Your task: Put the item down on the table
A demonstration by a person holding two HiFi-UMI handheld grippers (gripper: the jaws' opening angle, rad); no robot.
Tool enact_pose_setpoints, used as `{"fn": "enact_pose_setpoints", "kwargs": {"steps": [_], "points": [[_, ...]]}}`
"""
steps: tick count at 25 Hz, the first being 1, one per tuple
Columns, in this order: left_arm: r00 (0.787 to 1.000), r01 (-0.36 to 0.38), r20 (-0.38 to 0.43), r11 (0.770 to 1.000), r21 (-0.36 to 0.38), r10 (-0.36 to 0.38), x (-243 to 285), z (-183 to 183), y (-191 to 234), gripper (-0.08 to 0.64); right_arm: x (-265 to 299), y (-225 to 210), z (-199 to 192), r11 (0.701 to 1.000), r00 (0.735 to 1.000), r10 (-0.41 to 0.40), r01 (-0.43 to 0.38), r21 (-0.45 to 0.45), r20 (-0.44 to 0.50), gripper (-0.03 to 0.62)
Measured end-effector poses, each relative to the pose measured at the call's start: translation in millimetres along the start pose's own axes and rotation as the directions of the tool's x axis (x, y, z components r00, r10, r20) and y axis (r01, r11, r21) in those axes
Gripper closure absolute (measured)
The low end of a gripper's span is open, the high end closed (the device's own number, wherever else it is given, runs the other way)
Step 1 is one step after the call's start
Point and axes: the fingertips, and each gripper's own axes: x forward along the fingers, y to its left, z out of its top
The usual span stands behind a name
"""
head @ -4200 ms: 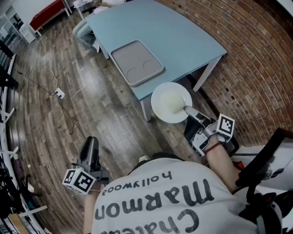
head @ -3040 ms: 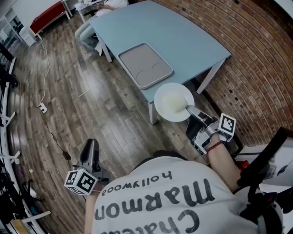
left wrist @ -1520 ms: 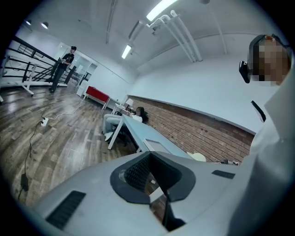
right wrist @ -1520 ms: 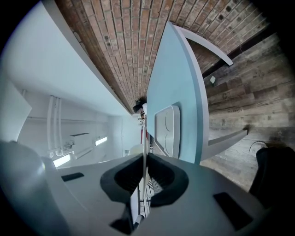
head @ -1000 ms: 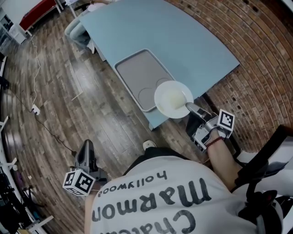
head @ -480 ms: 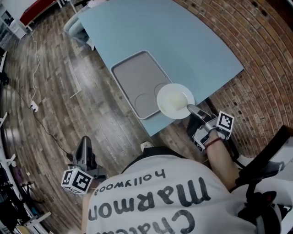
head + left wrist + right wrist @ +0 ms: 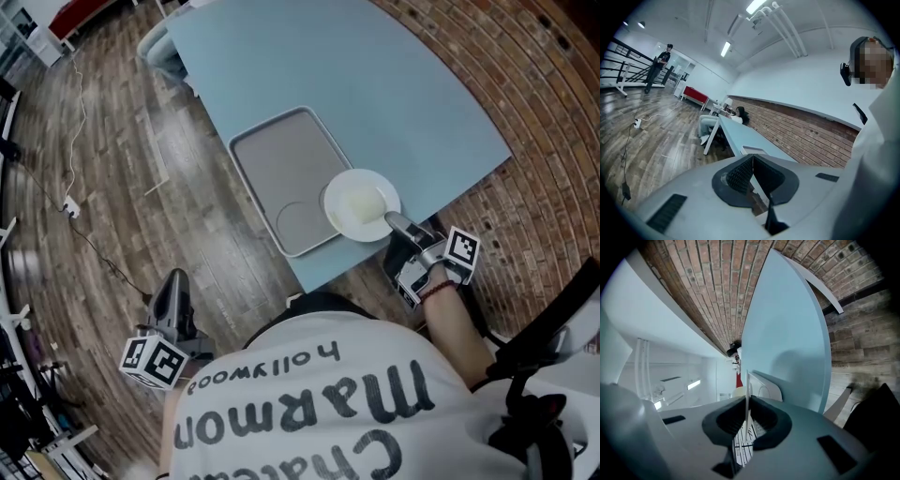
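A white round plate (image 7: 361, 203) is held level over the near end of the light blue table (image 7: 375, 84), partly above the grey tray (image 7: 281, 169). My right gripper (image 7: 397, 221) is shut on the plate's near rim. In the right gripper view the plate (image 7: 746, 394) shows edge-on as a thin white line pinched between the dark pads, with the table (image 7: 792, 333) and the tray (image 7: 765, 386) beyond. My left gripper (image 7: 173, 295) hangs low at the person's left side over the wooden floor, jaws shut with nothing between them (image 7: 752, 176).
The grey tray has two round recesses near its front end. A brick wall (image 7: 525, 122) runs along the table's right side. A cable and socket (image 7: 70, 206) lie on the floor at left. A chair (image 7: 155, 52) stands at the table's far end.
The person has stepped closer to the table. The plate has travelled from beyond the table's near edge to above the tray's corner, still in my right gripper. The left gripper stays down.
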Motion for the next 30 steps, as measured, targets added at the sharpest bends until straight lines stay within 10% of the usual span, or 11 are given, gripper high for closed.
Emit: {"fn": "enact_pose_setpoints", "kwargs": {"steps": [17, 30], "points": [[0.999, 0.044, 0.022, 0.999, 0.011, -0.044, 41, 14, -2, 0.552, 27, -24, 26, 0.989, 0.995, -0.1, 0.097, -0.108, -0.026, 0.568], [0.999, 0.027, 0.019, 1.0, 0.011, -0.027, 41, 10, 7, 0.552, 44, -9, 26, 0.859, 0.974, -0.226, 0.184, -0.479, -0.03, 0.569]]}}
